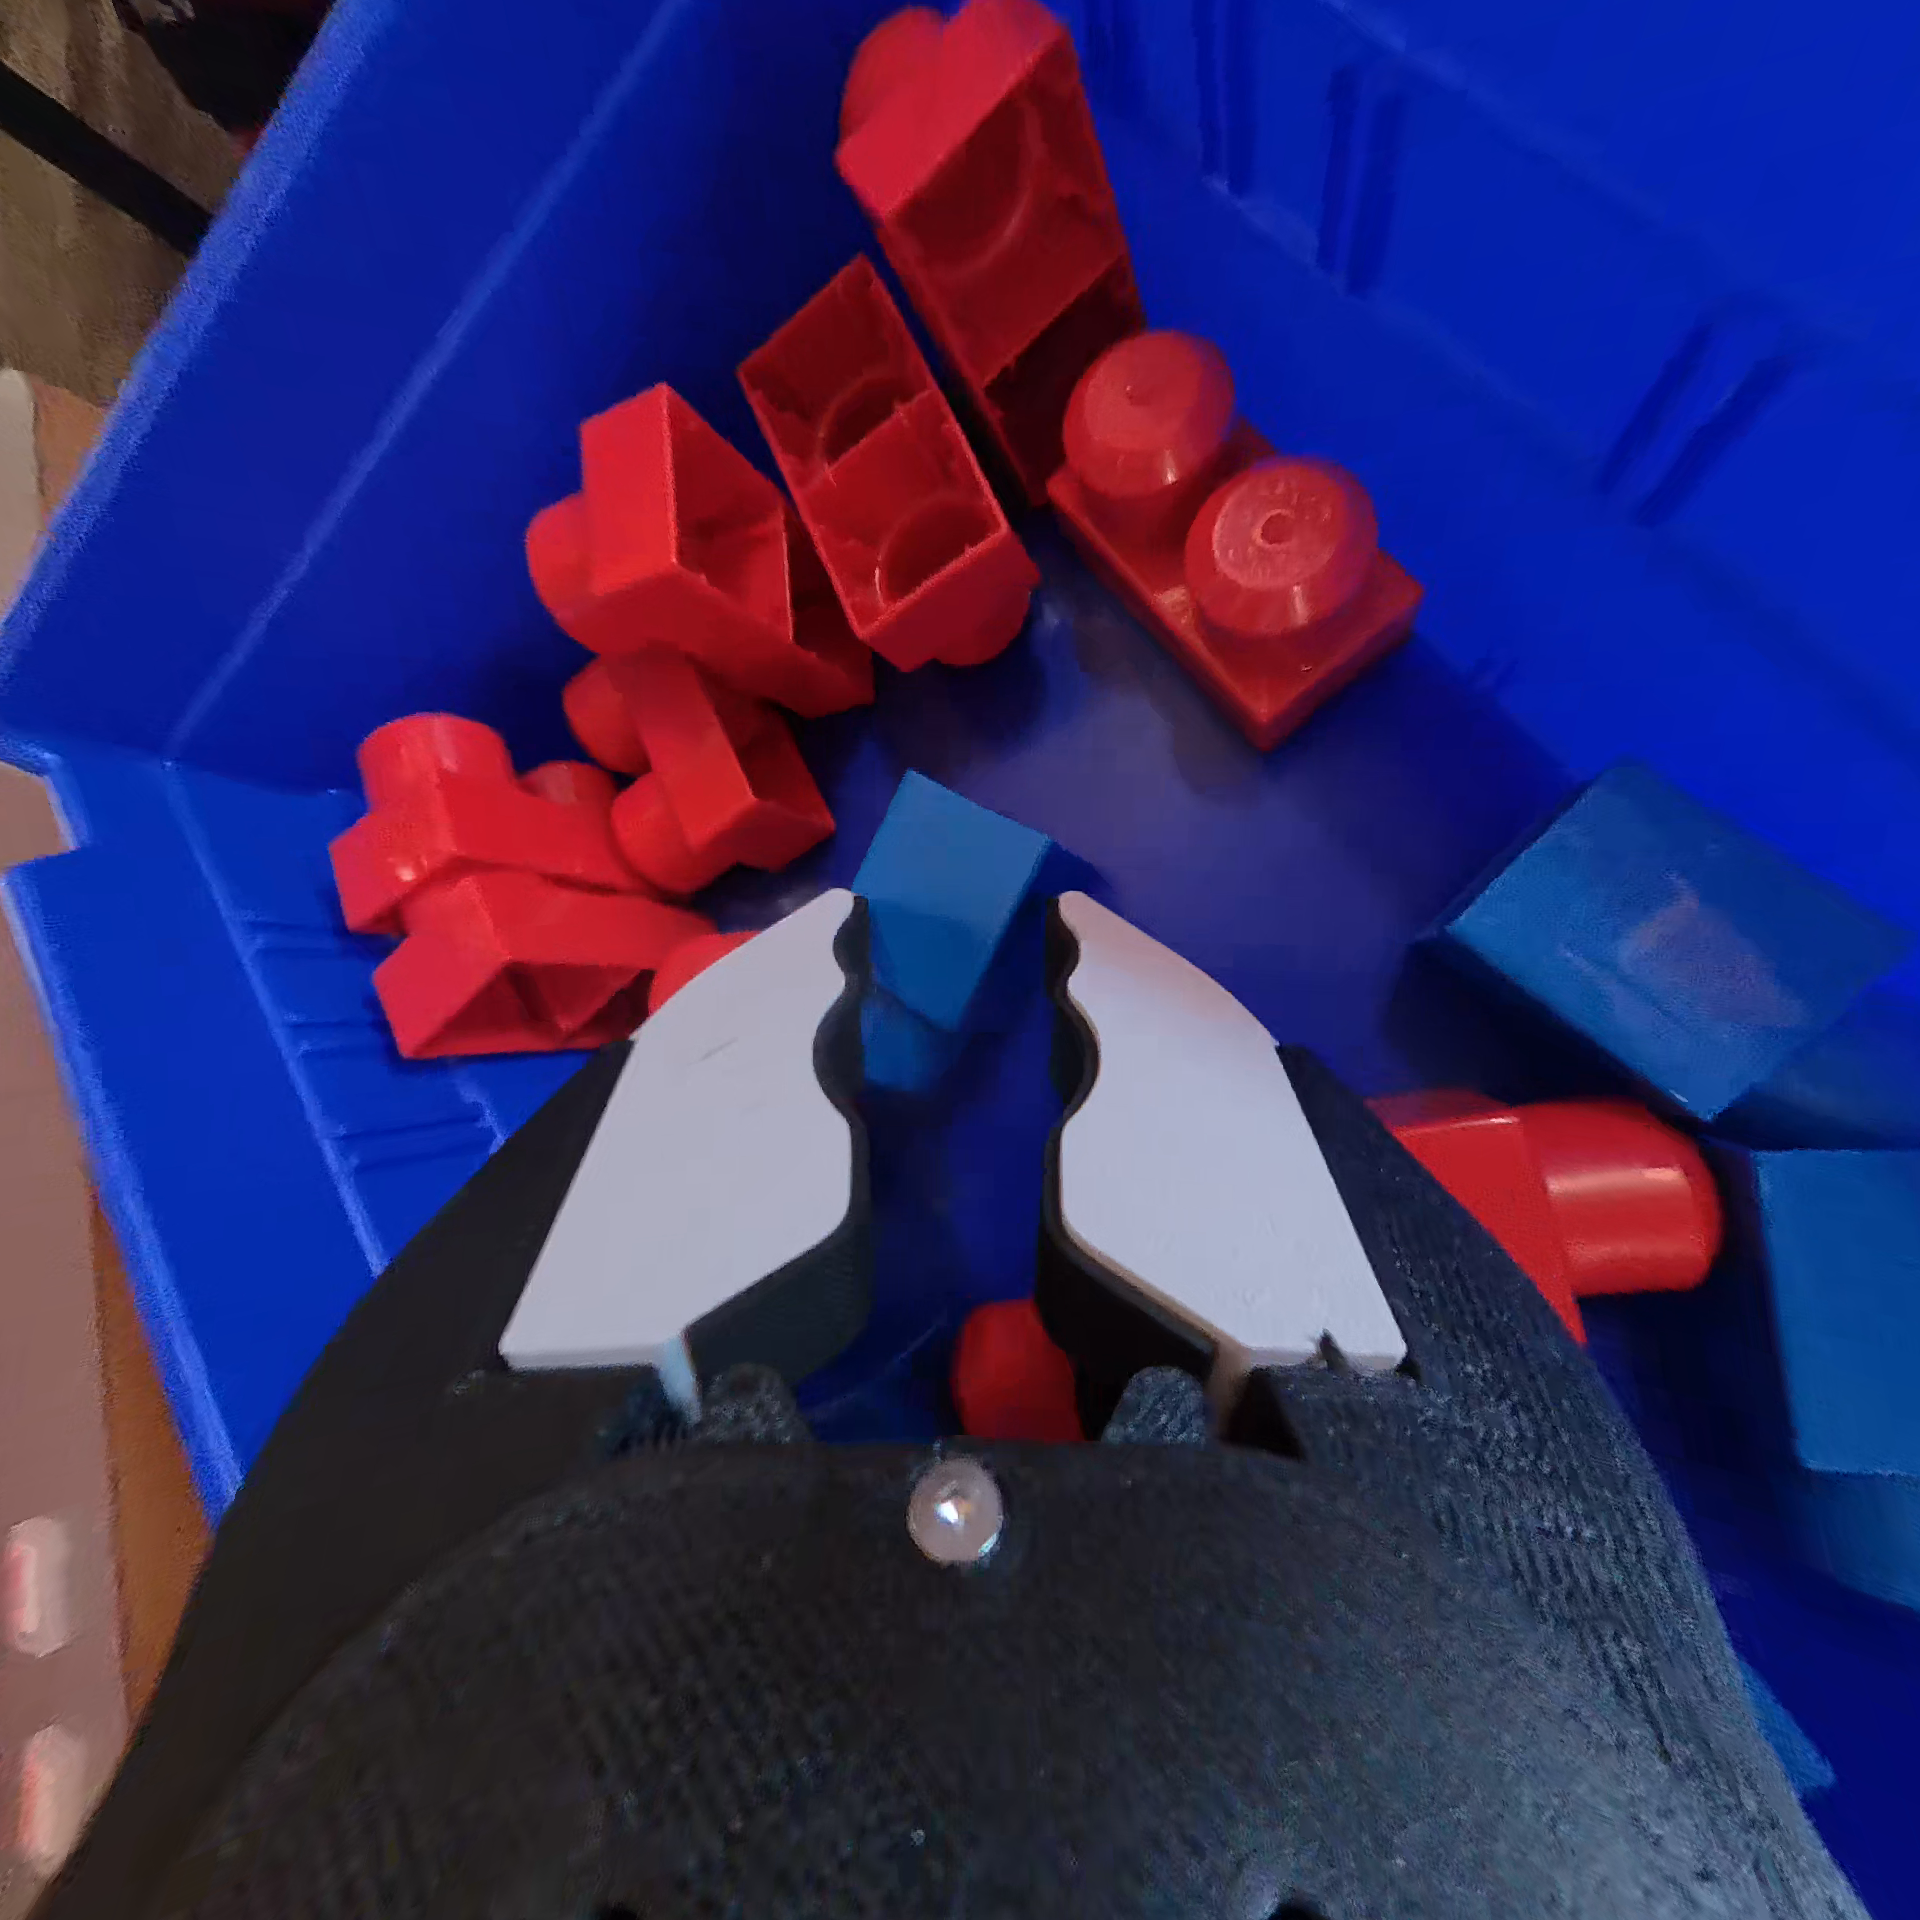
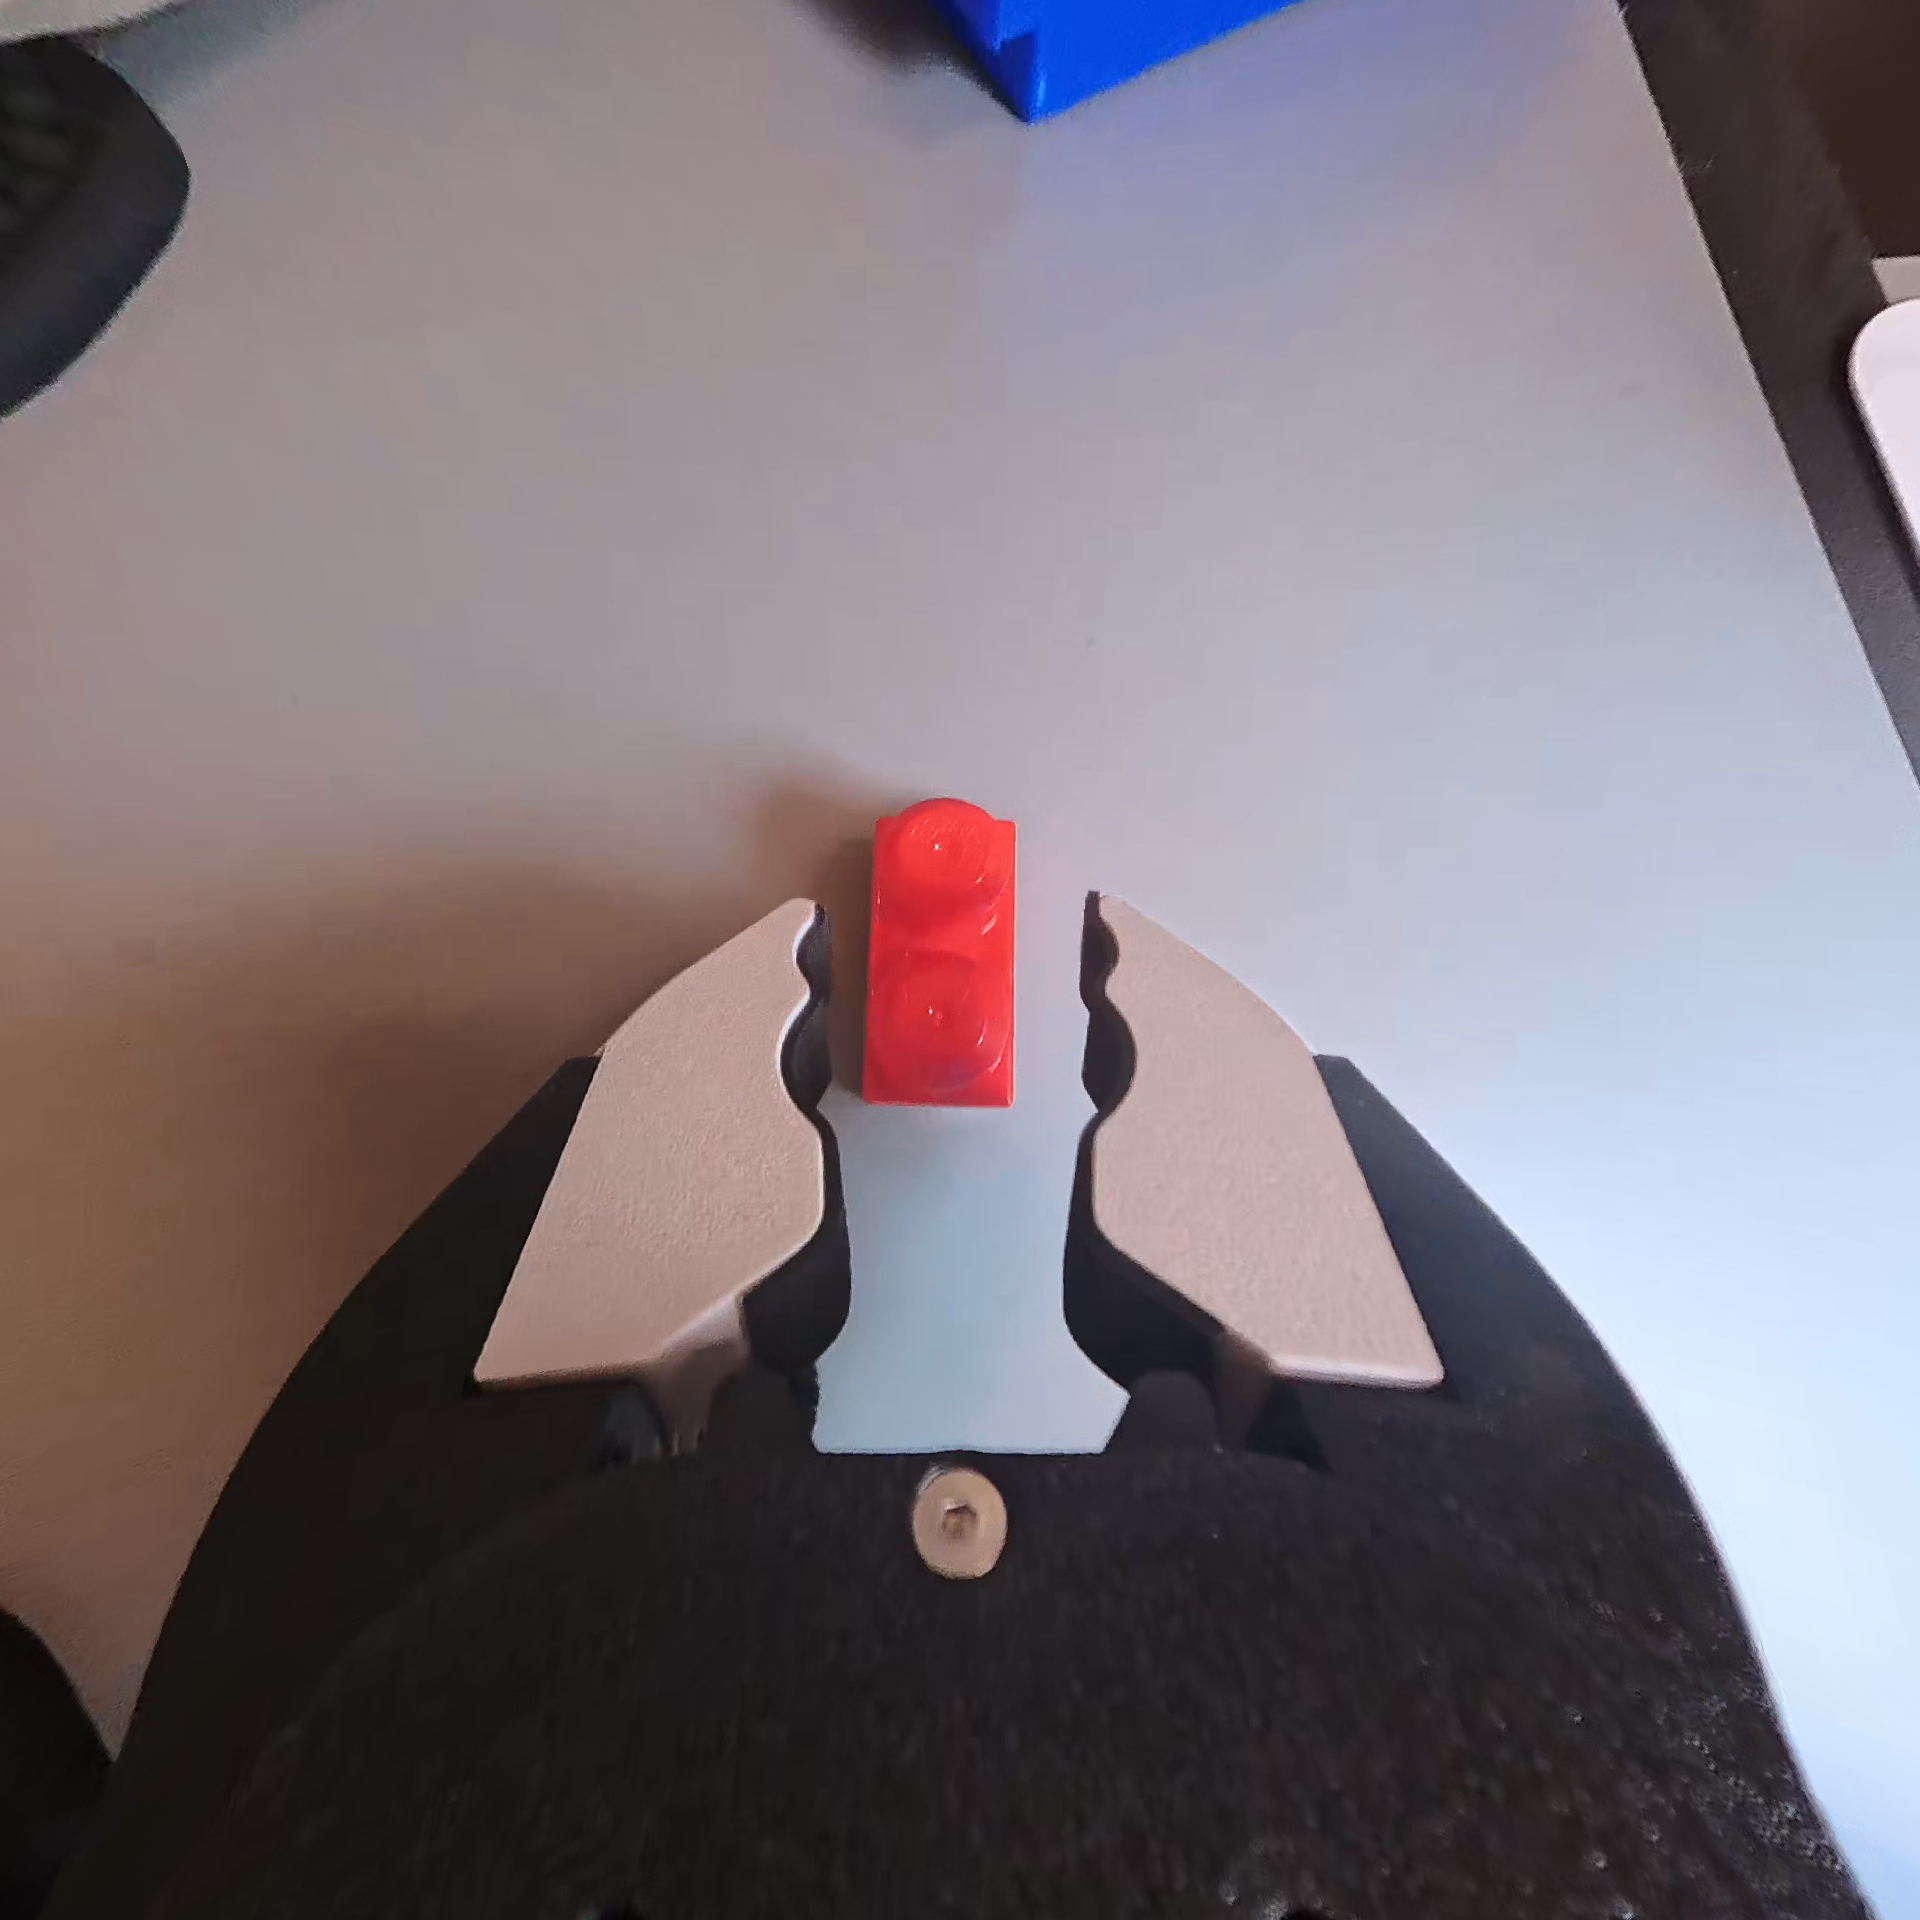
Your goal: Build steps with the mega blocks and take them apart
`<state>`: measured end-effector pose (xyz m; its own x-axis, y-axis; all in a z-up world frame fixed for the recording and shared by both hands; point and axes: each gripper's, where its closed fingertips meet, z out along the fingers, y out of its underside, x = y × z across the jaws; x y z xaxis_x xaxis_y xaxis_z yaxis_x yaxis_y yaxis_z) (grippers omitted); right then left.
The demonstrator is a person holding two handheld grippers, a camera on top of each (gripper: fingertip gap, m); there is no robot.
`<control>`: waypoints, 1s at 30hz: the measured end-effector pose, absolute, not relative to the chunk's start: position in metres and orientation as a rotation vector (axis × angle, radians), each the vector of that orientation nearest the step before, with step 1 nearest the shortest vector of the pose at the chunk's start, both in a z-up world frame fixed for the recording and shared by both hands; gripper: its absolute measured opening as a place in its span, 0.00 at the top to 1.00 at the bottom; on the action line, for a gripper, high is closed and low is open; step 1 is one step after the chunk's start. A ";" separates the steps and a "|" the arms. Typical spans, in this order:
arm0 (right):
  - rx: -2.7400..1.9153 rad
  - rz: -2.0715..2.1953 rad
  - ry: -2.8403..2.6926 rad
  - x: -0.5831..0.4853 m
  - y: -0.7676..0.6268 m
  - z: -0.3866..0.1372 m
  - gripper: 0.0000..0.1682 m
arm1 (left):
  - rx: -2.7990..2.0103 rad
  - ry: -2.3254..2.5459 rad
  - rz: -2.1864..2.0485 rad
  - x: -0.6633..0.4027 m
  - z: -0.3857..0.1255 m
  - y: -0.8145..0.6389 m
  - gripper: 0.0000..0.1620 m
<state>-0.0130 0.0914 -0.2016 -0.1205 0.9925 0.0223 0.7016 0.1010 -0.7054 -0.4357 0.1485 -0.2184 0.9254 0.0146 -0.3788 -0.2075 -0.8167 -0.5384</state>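
The left tool [image 1: 954,914] hangs inside the blue bin [image 1: 312,416], jaws apart around a blue block [image 1: 940,899] — red blocks [image 1: 894,468] piled beyond. The right tool [image 2: 956,914], jaws apart, straddles a red two-stud block [image 2: 940,961] lying on the grey bench [image 2: 727,468] without gripping it.

red blocks [image 1: 914,457], blue bin [image 1: 1455,260], grey table [image 2: 727,468]

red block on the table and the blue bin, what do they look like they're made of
Red block: probably glossy moulded plastic; its round studs catch highlights. Blue bin: seemingly rigid plastic with a duller sheen and moulded ribs in its walls. Table: smooth matt grey surface; material unclear.
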 end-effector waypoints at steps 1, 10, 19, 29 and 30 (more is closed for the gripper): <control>-1.646 0.777 -1.869 -0.014 0.091 -0.199 0.73 | -2.486 0.148 0.524 -0.437 -0.219 0.149 0.79; -1.590 0.885 -1.789 -0.023 0.090 -0.182 0.76 | -2.580 0.187 0.607 -0.445 -0.232 0.153 0.77; -1.454 0.951 -1.535 -0.032 0.106 -0.132 0.77 | -2.199 0.358 0.229 -0.365 -0.129 0.161 0.77; -1.206 1.121 -1.441 -0.046 0.058 -0.053 0.65 | -1.534 1.481 -0.051 -0.076 -0.053 0.056 0.78; -1.190 1.095 -1.459 -0.046 0.053 -0.051 0.67 | -1.522 1.536 -0.027 -0.064 -0.059 0.050 0.78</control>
<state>-0.0461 0.0533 -0.0511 -0.1019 0.9877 0.1185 0.1621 0.1340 -0.9776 -0.0640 0.0499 -0.0590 0.2137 -0.7895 -0.5754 -0.7685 0.2278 -0.5980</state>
